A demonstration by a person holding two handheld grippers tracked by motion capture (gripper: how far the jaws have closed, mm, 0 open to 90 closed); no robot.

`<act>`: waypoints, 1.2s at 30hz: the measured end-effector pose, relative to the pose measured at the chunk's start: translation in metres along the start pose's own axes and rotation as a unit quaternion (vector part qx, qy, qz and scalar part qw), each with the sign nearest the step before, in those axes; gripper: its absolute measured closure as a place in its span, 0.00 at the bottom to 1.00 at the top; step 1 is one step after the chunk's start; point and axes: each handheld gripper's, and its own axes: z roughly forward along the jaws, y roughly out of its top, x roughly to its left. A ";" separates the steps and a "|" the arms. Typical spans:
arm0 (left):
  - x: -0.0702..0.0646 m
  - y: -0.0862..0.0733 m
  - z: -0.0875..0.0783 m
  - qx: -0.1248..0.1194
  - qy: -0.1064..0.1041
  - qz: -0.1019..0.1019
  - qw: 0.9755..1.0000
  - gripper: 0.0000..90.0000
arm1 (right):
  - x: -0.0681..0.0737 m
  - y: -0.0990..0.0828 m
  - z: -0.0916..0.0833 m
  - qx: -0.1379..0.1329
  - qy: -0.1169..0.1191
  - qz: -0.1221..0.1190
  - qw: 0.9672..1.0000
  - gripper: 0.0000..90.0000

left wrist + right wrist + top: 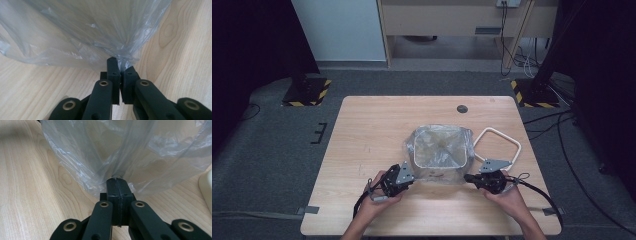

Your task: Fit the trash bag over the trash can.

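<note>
Centre of the high view: a clear, crinkled plastic bag (439,152) sits on the pale wood-grain table (362,130), its mouth held open in a rounded square over what looks like a frame. Thin film, glossy, with creased folds at the lower corners. Just right of it lies a cream rounded-square ring (499,145), flat on the wood.

Left gripper (404,176) is at the bag's lower left corner, jaws closed on a pinch of film; its own view shows the film (100,32) bunched between the black pads. Right gripper (473,177) is at the lower right corner, jaws pressed tight together on film (130,152).

Bare tabletop lies open at the frame's left and along the far edge, where a small dark disc (462,108) sits.
</note>
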 end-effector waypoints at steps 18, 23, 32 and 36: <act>-0.001 -0.004 0.005 0.005 0.006 -0.001 1.000 0.96 | 0.000 -0.002 0.003 0.003 -0.017 0.002 1.000 1.00; 0.000 -0.007 0.007 0.008 0.018 -0.008 1.000 0.79 | 0.000 -0.002 0.001 0.005 -0.020 0.000 1.000 0.98; 0.012 -0.008 -0.015 -0.035 0.038 -0.061 0.997 0.37 | 0.000 0.004 -0.027 -0.017 -0.040 -0.001 0.999 0.64; 0.018 -0.009 -0.024 -0.056 0.036 -0.068 0.996 0.31 | -0.004 0.006 -0.036 -0.014 -0.054 0.000 0.998 0.46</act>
